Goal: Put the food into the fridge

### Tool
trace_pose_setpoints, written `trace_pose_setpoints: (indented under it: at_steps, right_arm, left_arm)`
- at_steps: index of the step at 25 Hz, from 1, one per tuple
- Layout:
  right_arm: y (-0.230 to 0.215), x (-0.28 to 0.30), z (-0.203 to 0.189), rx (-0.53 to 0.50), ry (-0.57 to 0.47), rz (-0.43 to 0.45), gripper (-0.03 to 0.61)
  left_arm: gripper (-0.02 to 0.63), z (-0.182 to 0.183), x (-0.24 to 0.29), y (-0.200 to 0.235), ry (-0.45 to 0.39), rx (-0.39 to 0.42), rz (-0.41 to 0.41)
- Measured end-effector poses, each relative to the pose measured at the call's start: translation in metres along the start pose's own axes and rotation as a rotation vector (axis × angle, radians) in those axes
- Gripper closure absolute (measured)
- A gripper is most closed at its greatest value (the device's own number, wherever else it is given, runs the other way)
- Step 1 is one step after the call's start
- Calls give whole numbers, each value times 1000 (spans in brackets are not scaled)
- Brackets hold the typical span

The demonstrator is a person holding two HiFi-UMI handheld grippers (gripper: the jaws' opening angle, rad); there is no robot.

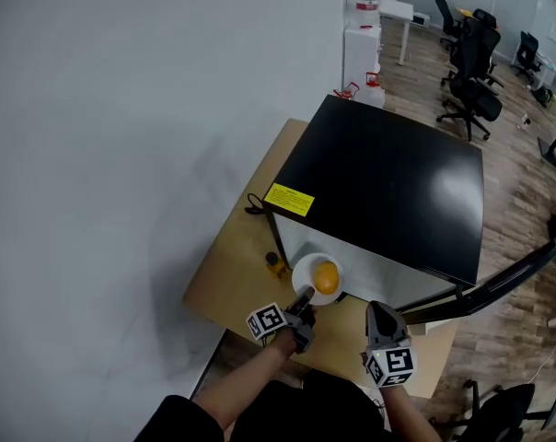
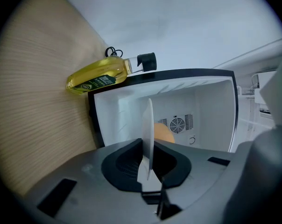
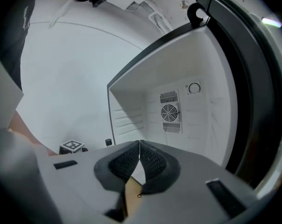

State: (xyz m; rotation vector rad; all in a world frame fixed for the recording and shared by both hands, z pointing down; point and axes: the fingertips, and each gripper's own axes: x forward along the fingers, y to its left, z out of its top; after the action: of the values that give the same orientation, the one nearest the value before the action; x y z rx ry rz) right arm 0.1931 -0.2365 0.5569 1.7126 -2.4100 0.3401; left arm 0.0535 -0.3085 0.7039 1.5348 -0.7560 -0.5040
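Observation:
A white plate [image 1: 307, 274] carrying an orange [image 1: 326, 275] hangs in front of the open black mini fridge [image 1: 388, 182]. My left gripper [image 1: 303, 299] is shut on the plate's near rim. In the left gripper view the plate [image 2: 149, 129] stands edge-on between the jaws of the left gripper [image 2: 148, 148], with the orange [image 2: 165, 134] behind it and the white fridge interior [image 2: 206, 106] beyond. My right gripper [image 1: 379, 311] is shut and holds nothing, just right of the plate. In its own view the right gripper [image 3: 139, 146] faces the fridge interior [image 3: 178, 101].
The fridge stands on a wooden table [image 1: 232, 274] against a white wall. A bottle of yellow oil [image 1: 276, 265] stands by the fridge's left front corner; it is the oil bottle [image 2: 101, 76] seen in the left gripper view. The fridge door [image 1: 499, 279] swings out to the right. Office chairs [image 1: 471, 63] stand far back.

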Motion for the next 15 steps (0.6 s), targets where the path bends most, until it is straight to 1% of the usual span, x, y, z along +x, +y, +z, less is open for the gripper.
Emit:
trace_pose_setpoints:
  at_steps: [5,9,15]
  right_arm:
    - [-2,14,-11,7,23,6,518]
    - [-5,21,-23,12,36,-6,518]
    - [-9,21,-37,31,60,-29,518]
  left_arm:
    - [584,10,24,16,-11,-7,-3]
    - [584,17,41,35,-26,-18,9]
    - [584,21,59,51,-38,-24,12]
